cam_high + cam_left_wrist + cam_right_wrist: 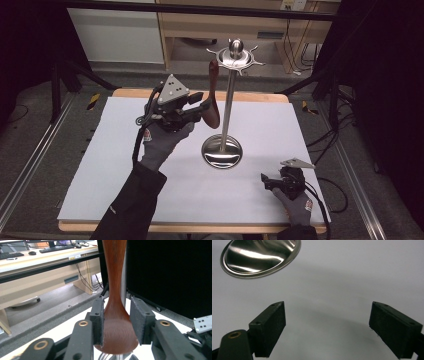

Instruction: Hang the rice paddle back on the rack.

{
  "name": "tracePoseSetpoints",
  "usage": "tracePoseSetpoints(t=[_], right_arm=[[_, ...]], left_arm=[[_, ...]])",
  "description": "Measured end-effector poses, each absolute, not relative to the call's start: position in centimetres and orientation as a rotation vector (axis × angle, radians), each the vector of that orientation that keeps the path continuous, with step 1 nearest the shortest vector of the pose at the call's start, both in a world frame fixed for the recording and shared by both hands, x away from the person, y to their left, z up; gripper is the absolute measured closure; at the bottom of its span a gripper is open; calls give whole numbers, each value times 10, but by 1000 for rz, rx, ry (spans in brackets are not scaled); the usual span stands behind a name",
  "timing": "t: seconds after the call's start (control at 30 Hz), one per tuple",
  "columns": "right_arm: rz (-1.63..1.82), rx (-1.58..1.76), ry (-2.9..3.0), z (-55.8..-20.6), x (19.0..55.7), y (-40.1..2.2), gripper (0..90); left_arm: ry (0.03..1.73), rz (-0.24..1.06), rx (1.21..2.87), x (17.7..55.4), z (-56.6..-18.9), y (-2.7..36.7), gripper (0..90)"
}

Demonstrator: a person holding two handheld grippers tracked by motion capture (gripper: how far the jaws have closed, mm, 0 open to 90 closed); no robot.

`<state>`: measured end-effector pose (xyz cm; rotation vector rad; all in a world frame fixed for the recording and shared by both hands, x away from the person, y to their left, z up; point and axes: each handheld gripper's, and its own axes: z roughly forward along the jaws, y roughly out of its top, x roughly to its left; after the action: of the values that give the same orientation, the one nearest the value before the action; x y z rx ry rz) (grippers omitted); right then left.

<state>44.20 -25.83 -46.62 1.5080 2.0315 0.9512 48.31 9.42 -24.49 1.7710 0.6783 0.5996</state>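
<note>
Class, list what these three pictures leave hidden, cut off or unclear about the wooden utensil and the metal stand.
- Wooden utensil: its top end is cut off by the upper edge in the left gripper view; whether it hangs on a hook is too small to tell in the high view.
- Stand base: cropped by the right gripper view's top edge.

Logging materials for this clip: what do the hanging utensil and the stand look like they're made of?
Utensil: looks like wood, reddish-brown with fine grain lines and a smooth, satin surface. Stand: looks like metal, probably polished steel; its round base mirrors bright highlights and the pole and hooked top shine silver.
</note>
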Motion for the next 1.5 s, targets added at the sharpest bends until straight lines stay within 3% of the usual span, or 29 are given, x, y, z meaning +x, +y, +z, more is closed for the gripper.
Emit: tracePoseSetpoints(t=[0.23, 0.5, 0.97, 1.5], right_arm=[[950, 1514, 2028, -466, 441, -258, 140], [947, 1515, 2029, -467, 441, -258, 138], [948, 1516, 2030, -468, 441, -260, 136], [947, 1560, 2008, -470, 439, -263, 128]], left_arm=[[667, 637, 1796, 480, -266, 112, 582], [736, 557, 1822, 472, -294, 126, 564], [806, 538, 1899, 461, -348, 149, 502], [960, 542, 1920, 451, -411, 201, 429]])
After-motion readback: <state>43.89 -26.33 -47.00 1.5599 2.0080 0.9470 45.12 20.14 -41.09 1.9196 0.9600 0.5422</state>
